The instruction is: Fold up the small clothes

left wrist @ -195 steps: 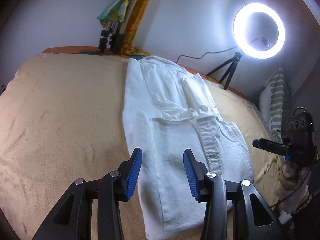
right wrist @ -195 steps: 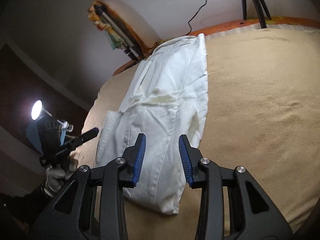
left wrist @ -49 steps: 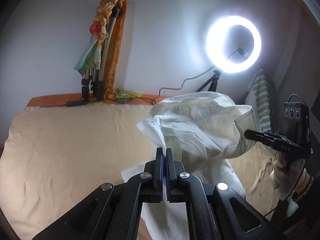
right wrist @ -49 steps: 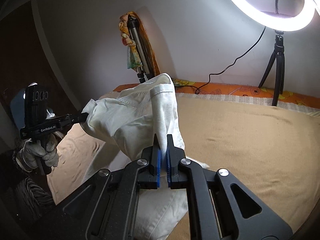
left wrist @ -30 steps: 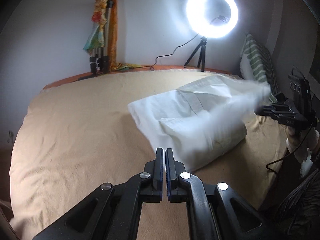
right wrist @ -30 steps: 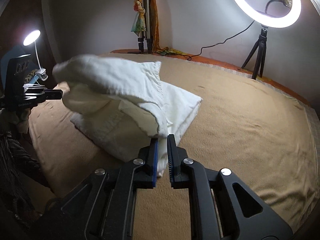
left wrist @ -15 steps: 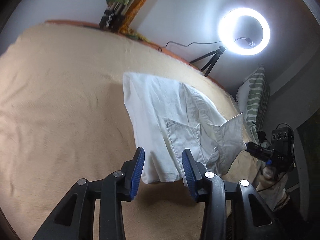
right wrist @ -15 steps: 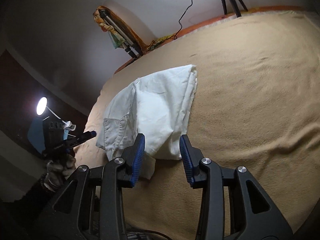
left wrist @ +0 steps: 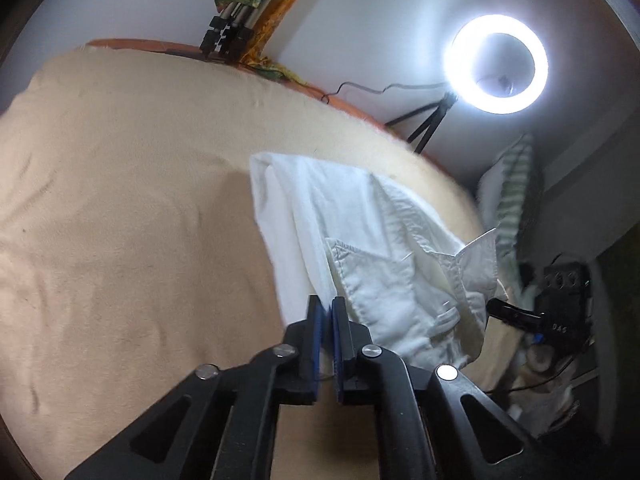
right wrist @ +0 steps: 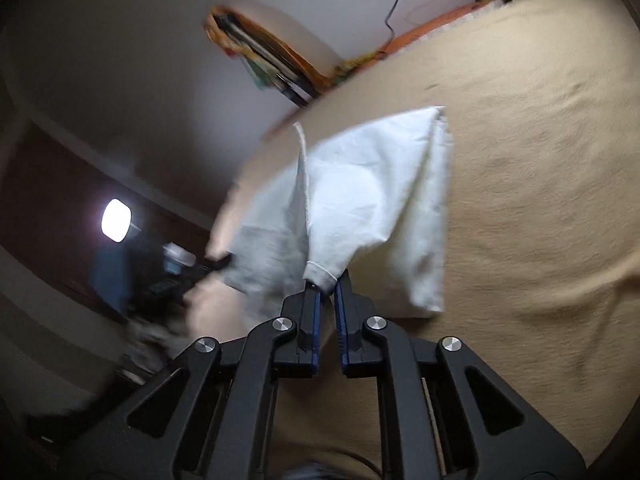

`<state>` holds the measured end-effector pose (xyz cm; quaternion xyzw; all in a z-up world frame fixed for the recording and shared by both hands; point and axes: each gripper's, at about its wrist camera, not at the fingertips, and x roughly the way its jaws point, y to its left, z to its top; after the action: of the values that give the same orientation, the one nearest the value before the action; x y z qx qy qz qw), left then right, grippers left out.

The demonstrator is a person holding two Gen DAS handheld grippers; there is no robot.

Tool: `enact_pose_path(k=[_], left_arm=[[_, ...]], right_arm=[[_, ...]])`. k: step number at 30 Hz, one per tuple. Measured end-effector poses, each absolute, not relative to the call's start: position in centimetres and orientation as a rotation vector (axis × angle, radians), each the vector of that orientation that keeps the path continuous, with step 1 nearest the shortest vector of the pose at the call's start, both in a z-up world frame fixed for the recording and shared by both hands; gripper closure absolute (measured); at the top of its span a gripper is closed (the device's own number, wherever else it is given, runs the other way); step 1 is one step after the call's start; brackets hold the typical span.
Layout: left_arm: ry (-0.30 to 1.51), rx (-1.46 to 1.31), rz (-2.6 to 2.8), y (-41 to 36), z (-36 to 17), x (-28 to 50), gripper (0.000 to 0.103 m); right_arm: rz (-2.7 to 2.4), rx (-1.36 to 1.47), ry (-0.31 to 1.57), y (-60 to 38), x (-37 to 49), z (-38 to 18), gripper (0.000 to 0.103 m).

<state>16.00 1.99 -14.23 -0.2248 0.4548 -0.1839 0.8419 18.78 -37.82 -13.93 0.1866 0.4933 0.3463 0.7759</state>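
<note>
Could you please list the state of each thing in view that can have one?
White garment: partly folded on the blanket, its near edge lifted.
Left gripper: shut on the garment's near edge.
Right gripper: closing, a garment corner pinched between its pads.
Ring light: on.
Small lamp: on.

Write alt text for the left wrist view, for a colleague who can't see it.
The left gripper, black with blue pads, is pinched shut on the near edge of a folded white cotton garment lying on a tan blanket. At the right edge, the right gripper meets the garment's other near corner. A lit ring light on a tripod stands behind.
</note>
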Motion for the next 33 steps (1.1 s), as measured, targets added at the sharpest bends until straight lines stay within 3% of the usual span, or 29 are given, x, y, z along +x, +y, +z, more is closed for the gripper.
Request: enact_pose_path(k=[2, 6, 11, 17, 22, 24, 25, 30, 32, 33], left_arm=[[0.948, -0.426, -0.365, 1.8, -14.0, 15.5, 0.092], [0.86, -0.32, -0.319, 1.2, -11.9, 14.1, 0.081], [0.784, -0.249, -0.391, -1.6, -10.0, 13.4, 0.078], [0.929, -0.271, -0.561, -7.1, -13.5, 14.2, 0.077], [0.986, -0.299, -0.663, -11.5, -15.0, 14.1, 0.06], [0.997, -0.348, -0.671, -12.5, -15.4, 14.6, 0.047], [1.0, -0.37, -0.664, -12.9, -15.7, 14.8, 0.046], [0.985, -0.413, -0.654, -15.1, -16.2, 15.9, 0.049], [0.992, -0.35, -0.676, -16.7, -16.5, 16.0, 0.084], [1.004, -0.325, -0.675, -17.0, -16.7, 16.3, 0.096]], right_arm=[[0.775, 0.355, 1.153, -37.2, 18.6, -15.1, 0.088], [0.841, 0.374, 1.094, -38.1, 18.1, -14.0, 0.06], [0.798, 0.623, 1.025, -41.6, 20.3, -14.2, 0.059], [0.654, 0.689, 1.099, -41.9, 22.8, -16.9, 0.061], [0.653, 0.638, 1.112, -40.2, 24.3, -16.7, 0.061], [0.653, 0.628, 1.115, -39.3, 25.0, -16.7, 0.068], [0.65, 0.627, 1.117, -39.3, 25.1, -16.6, 0.07], [0.633, 0.621, 1.12, -38.4, 26.0, -16.5, 0.079], [0.624, 0.595, 1.116, -38.2, 26.2, -16.3, 0.086], [0.617, 0.568, 1.112, -38.0, 26.2, -16.1, 0.089]])
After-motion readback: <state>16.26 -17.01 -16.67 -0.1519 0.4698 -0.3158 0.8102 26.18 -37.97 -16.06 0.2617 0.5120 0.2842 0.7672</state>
